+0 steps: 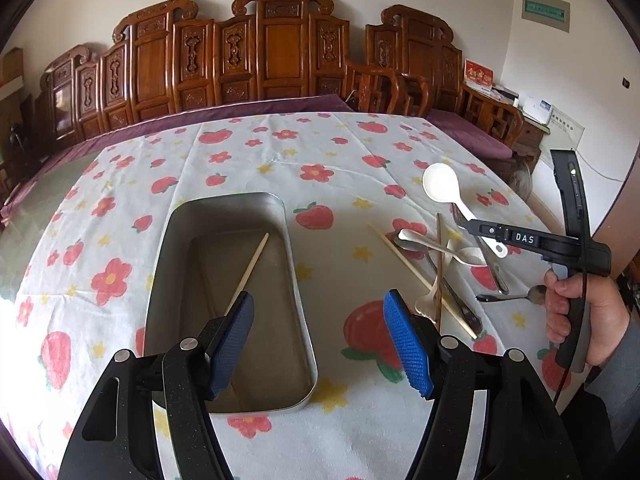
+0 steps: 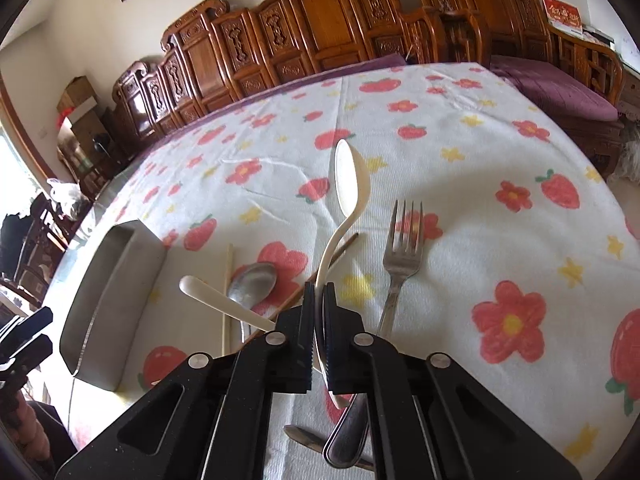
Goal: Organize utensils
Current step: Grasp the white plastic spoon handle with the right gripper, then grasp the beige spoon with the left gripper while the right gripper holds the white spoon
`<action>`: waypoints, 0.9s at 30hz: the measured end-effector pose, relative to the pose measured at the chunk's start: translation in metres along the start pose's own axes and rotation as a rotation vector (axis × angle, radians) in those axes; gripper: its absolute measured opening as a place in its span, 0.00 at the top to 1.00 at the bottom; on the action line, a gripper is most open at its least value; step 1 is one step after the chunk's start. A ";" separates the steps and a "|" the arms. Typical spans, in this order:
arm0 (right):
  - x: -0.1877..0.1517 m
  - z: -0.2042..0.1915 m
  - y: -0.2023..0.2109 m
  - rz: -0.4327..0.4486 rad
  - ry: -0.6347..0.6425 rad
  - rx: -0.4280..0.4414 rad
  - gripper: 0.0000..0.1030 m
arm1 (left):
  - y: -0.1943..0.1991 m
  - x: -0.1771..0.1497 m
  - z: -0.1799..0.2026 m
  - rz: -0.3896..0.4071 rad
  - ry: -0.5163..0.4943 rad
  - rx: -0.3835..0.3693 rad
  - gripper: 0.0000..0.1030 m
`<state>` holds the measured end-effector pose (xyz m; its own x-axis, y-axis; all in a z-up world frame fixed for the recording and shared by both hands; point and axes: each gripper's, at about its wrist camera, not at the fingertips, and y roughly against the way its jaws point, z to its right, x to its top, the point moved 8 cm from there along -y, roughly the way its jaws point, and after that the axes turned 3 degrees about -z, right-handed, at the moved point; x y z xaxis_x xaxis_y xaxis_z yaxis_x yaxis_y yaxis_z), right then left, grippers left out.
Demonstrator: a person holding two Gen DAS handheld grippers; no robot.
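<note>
My right gripper (image 2: 319, 292) is shut on the handle of a white plastic spoon (image 2: 350, 176), which sticks up and forward with its bowl above the table. In the left wrist view that right gripper (image 1: 460, 222) holds the white spoon (image 1: 440, 182) over a pile of utensils: a metal spoon (image 1: 412, 238), pale and dark chopsticks and other cutlery. A fork (image 2: 400, 256), a metal spoon (image 2: 254, 280) and a small white spoon (image 2: 224, 300) lie below. My left gripper (image 1: 319, 300) hangs open and empty over the near right part of a metal tray (image 1: 228, 200), which holds one pale chopstick (image 1: 252, 264).
The table wears a white cloth printed with red flowers and strawberries (image 1: 280, 152). Carved wooden benches (image 1: 276, 48) with purple cushions line the far side. A person's hand (image 1: 576, 312) grips the right tool's handle. The metal tray (image 2: 112, 292) sits left of the utensil pile.
</note>
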<state>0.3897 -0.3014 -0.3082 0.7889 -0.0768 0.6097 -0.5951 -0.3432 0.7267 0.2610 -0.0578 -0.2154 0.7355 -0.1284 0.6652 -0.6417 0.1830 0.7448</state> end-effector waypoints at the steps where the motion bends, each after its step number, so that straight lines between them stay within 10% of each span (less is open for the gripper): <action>1: 0.002 0.002 0.004 0.009 0.006 -0.001 0.95 | -0.002 0.002 0.002 -0.005 -0.003 0.000 0.38; 21: 0.007 0.036 0.018 0.021 -0.049 0.004 0.95 | -0.106 0.059 0.074 -0.135 -0.020 -0.076 0.38; 27: 0.008 0.034 0.017 0.019 -0.048 0.012 0.95 | -0.128 0.066 0.081 -0.192 0.009 -0.118 0.54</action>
<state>0.3907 -0.3398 -0.3016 0.7839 -0.1279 0.6075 -0.6085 -0.3521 0.7111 0.3737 -0.1681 -0.2625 0.8440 -0.1637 0.5108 -0.4601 0.2686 0.8463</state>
